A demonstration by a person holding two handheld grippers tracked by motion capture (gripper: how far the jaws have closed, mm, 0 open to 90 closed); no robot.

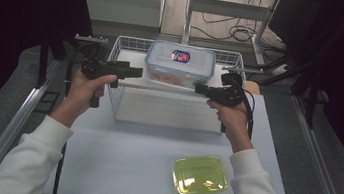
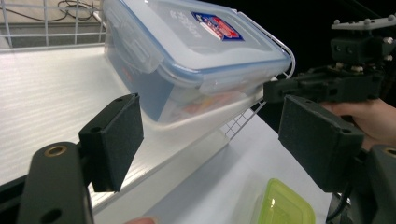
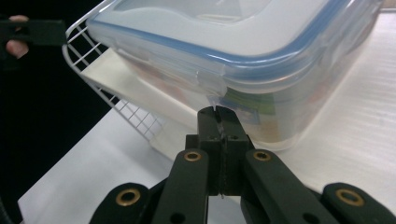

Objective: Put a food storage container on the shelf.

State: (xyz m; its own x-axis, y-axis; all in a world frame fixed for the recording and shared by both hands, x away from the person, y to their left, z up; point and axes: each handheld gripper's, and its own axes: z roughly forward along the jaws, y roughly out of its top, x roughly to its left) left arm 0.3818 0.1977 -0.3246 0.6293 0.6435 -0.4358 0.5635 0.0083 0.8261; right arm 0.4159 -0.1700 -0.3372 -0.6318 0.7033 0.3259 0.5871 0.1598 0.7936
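I hold both arms forward, level, flanking the lidded clear food box (image 1: 179,63), which sits in the white wire basket (image 1: 125,45). My left gripper (image 1: 135,72) gapes released beside it; my right gripper (image 1: 200,88) is clenched empty, near the box's corner.

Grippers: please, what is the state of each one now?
Left gripper: jaws open, holding nothing.
Right gripper: jaws closed, nothing between them, tips just before the clear container.
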